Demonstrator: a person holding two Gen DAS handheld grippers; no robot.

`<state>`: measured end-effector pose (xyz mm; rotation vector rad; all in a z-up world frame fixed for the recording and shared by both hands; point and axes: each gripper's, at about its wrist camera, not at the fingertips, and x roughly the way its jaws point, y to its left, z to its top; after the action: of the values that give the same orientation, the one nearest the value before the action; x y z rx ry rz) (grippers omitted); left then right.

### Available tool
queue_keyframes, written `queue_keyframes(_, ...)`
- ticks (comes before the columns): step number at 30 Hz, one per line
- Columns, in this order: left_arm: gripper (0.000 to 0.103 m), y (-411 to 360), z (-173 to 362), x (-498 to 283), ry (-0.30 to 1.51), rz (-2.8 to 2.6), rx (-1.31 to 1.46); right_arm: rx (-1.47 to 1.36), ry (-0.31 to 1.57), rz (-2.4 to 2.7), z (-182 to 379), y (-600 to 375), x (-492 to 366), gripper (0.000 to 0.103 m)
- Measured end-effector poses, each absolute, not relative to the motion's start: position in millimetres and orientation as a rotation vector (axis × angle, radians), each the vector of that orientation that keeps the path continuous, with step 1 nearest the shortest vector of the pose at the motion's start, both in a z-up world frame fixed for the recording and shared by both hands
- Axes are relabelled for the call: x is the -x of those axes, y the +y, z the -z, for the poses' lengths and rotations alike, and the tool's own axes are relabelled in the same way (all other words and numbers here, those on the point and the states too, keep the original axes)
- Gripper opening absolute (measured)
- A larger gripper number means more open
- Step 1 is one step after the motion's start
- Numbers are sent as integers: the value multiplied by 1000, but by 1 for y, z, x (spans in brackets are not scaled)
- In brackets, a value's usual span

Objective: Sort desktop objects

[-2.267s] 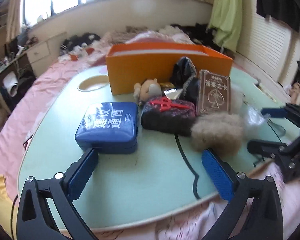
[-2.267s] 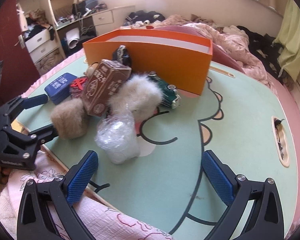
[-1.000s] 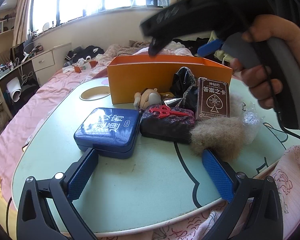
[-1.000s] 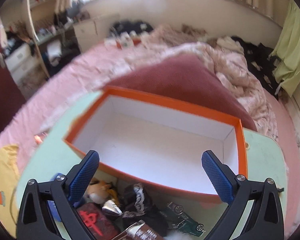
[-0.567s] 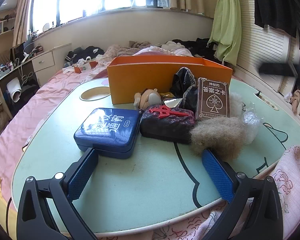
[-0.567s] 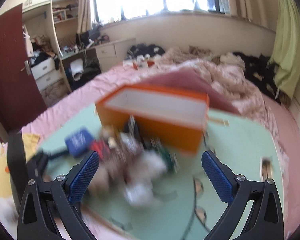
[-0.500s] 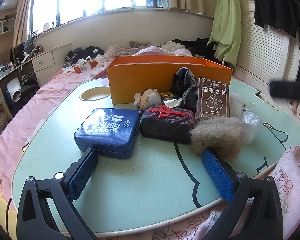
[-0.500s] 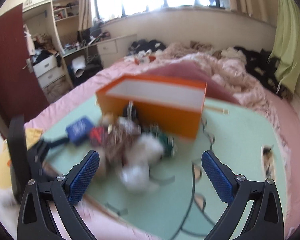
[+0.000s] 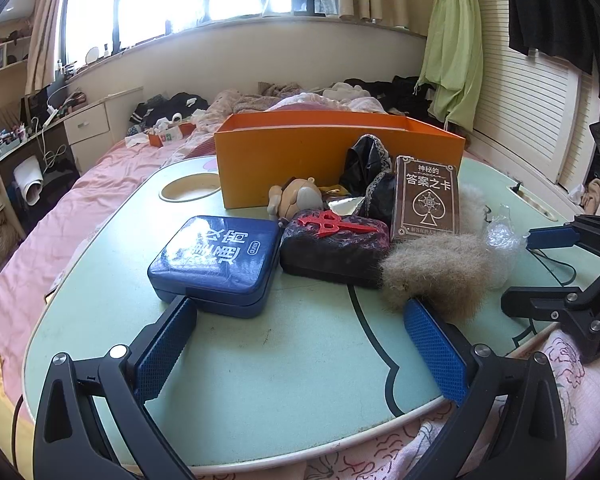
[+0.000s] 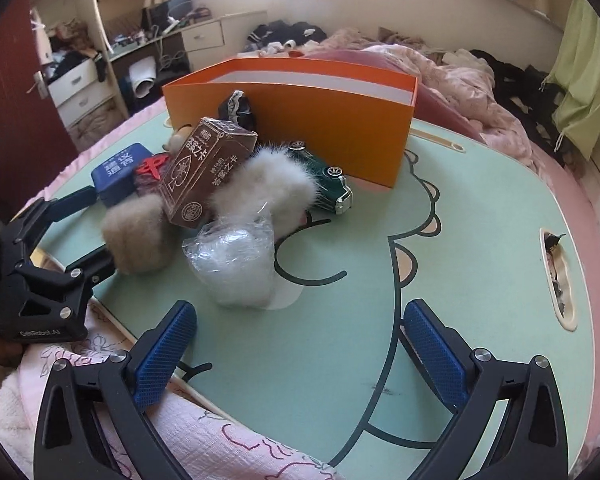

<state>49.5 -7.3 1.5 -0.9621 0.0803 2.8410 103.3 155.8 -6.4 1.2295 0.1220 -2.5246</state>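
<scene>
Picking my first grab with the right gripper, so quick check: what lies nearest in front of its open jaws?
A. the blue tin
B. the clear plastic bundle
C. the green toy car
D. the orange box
B. In the right wrist view the clear plastic bundle sits just ahead of the right gripper, while the green toy car and orange box lie farther back.

doll (image 9: 298,199) half hidden, box interior (image 10: 312,80) unseen

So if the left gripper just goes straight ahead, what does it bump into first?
Probably the dark pouch with the red charm. The left gripper is open and aimed at it over bare table, with the blue case just left of that line. Depth is hard to judge.
</scene>
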Motion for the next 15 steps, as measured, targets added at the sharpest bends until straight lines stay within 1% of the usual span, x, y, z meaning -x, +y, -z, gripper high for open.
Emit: queue_keyframes(15,103,-8,-1,-50,81,-2839,961,-1229,123,2525,8,156,-104,103)
